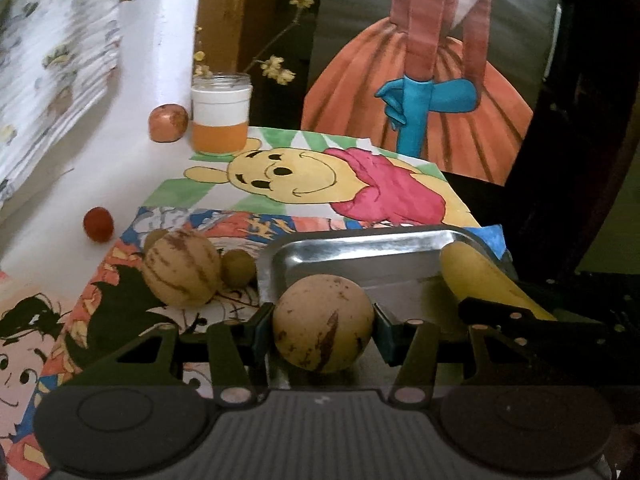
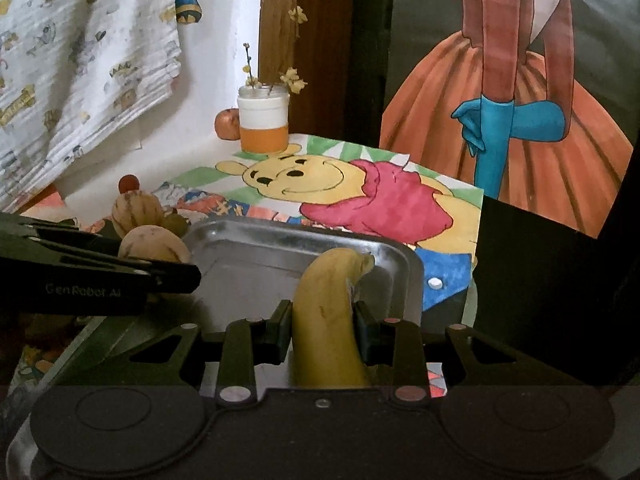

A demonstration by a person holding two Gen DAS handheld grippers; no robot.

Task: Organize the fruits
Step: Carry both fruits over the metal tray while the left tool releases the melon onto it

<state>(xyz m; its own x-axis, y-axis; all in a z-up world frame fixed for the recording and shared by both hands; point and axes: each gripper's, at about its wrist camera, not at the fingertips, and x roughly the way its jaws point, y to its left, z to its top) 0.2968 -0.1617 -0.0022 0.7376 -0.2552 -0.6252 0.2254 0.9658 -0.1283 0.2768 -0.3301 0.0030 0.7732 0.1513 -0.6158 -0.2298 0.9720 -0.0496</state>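
Your left claw is clamped on a round striped tan fruit, held at the near left rim of the metal tray. Another striped fruit sits on the bench just left of the tray. Your right claw grips a banana over the tray's right side.

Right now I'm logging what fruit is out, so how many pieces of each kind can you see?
Striped round melons: 2
Banana: 1
Small greenish-brown round fruits: 2
Small red fruit: 1
Reddish-orange fruit by the jar: 1
Total: 7
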